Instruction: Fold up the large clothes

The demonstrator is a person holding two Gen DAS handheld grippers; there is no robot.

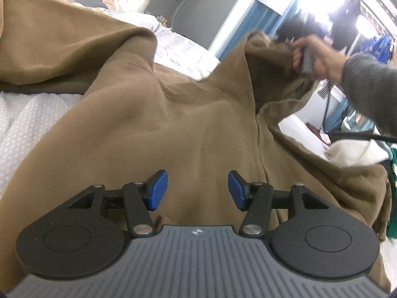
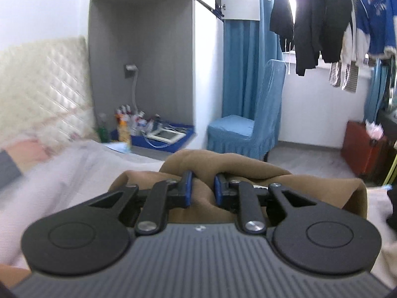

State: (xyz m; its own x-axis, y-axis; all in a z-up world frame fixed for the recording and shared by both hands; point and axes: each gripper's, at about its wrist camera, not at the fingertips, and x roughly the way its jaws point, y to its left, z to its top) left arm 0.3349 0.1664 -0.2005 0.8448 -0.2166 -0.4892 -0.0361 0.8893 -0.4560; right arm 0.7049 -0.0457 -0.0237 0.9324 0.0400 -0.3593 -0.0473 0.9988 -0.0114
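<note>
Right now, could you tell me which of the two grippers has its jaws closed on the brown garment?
The right gripper: its jaws pinch a bunched fold of the brown garment. The left gripper hangs above the fabric, jaws apart and holding nothing.

Plain brown garment [image 1: 198, 124], white dotted sheet [image 1: 27, 121], blue chair cover [image 2: 248, 129].

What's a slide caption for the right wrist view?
Right claw shut on a bunched fold of the brown garment, lifted above the bed.
</note>
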